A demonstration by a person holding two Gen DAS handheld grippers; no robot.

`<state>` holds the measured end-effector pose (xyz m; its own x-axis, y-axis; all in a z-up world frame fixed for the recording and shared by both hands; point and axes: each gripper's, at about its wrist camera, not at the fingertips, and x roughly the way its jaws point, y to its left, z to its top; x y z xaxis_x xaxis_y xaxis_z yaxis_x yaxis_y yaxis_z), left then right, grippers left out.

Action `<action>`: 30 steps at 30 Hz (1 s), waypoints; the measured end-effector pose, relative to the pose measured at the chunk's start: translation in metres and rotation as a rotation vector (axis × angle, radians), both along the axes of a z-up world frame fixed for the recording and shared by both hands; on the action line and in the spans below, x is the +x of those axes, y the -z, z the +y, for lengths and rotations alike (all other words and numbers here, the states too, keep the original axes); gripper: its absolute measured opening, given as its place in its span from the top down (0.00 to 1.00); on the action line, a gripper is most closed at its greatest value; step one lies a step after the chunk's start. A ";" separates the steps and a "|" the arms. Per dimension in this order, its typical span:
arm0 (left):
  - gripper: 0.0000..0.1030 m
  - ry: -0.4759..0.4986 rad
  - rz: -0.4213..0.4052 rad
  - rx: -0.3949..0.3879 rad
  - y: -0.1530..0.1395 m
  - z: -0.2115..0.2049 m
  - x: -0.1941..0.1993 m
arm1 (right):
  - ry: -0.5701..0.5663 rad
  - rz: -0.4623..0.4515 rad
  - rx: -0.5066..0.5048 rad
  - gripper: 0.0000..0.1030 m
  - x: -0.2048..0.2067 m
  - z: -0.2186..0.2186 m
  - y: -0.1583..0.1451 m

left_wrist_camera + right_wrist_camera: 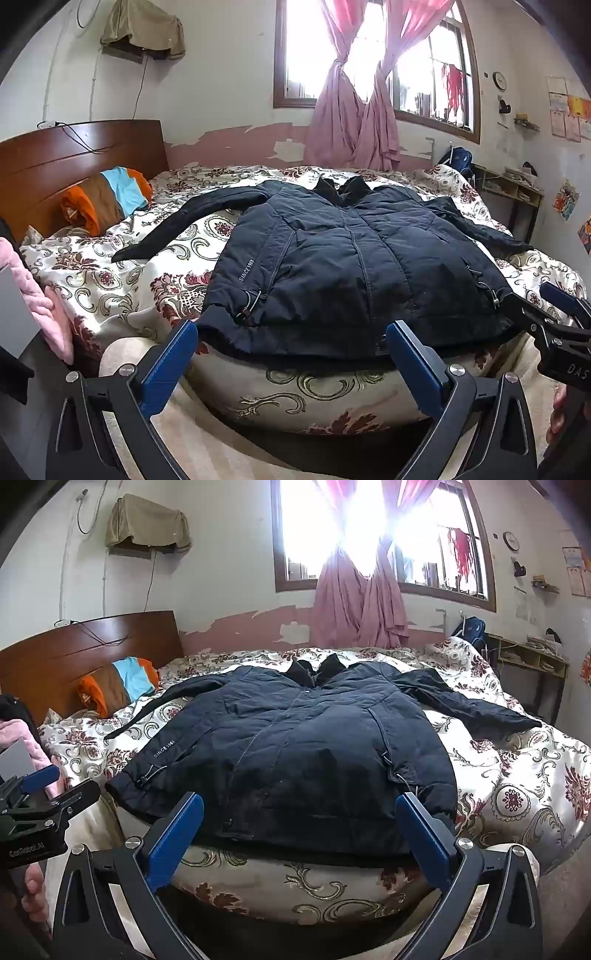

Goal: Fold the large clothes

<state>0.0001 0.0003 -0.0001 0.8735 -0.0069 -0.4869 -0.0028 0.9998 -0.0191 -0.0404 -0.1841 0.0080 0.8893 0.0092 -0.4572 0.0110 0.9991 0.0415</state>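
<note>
Two grippers, the left gripper [291, 363] and right gripper [301, 836], hover spread wide at the bed's near edge, holding nothing. Just beyond their fingertips the dark jacket [354, 266] lies flat across the floral quilt [122, 295], hem nearest them.

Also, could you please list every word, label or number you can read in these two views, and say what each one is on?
"SINCE 1968" on the jacket, white print by the pocket; the last digit is less clear in the right view.
"GenRobot.AI" on the left gripper, on its body.
"DAS", cut off by the frame edge, on the right gripper, on its body.
Wall papers and clock: too small to read.
</note>
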 end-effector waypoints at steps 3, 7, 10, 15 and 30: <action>0.00 0.000 -0.001 0.001 0.000 0.000 0.000 | -0.002 -0.001 -0.001 0.01 -0.003 -0.001 -0.001; 0.00 0.001 -0.001 0.000 0.000 0.001 0.000 | -0.002 0.013 -0.005 0.01 0.002 0.000 0.000; 0.00 -0.001 0.000 0.005 0.000 0.000 0.000 | -0.001 0.013 -0.006 0.01 0.001 0.003 0.000; 0.00 0.005 -0.002 0.004 0.000 -0.001 0.000 | 0.001 0.014 0.001 0.01 0.001 0.003 -0.001; 0.00 0.006 -0.003 0.005 0.000 -0.003 0.001 | 0.004 0.023 0.010 0.01 -0.001 0.000 0.001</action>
<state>0.0006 -0.0027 -0.0004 0.8747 -0.0091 -0.4845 0.0028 0.9999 -0.0137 -0.0410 -0.1836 0.0073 0.8786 0.0105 -0.4775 0.0161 0.9985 0.0516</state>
